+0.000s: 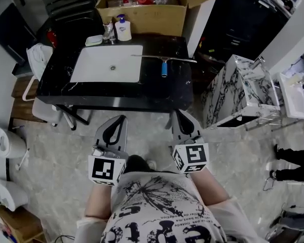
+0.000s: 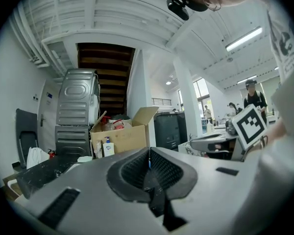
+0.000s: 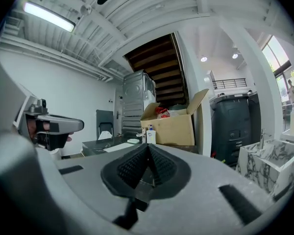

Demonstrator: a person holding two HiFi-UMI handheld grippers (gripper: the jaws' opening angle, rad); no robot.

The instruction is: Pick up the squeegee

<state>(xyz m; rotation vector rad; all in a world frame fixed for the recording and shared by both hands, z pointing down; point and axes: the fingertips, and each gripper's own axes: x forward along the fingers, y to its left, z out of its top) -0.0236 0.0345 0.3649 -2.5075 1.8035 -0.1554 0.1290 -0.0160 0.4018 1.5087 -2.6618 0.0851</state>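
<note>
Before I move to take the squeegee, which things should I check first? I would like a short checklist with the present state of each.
1. Squeegee free to take: ok. It lies flat on the black counter, right of the sink, with nothing on it.
2. Blue handle points toward the person: ok.
3. Right claw ready to grasp: not ok. Its jaws are together and empty.
4. Left claw empty: ok. Its jaws are together.
5. Claws over the counter: not ok. Both are short of its near edge.
</note>
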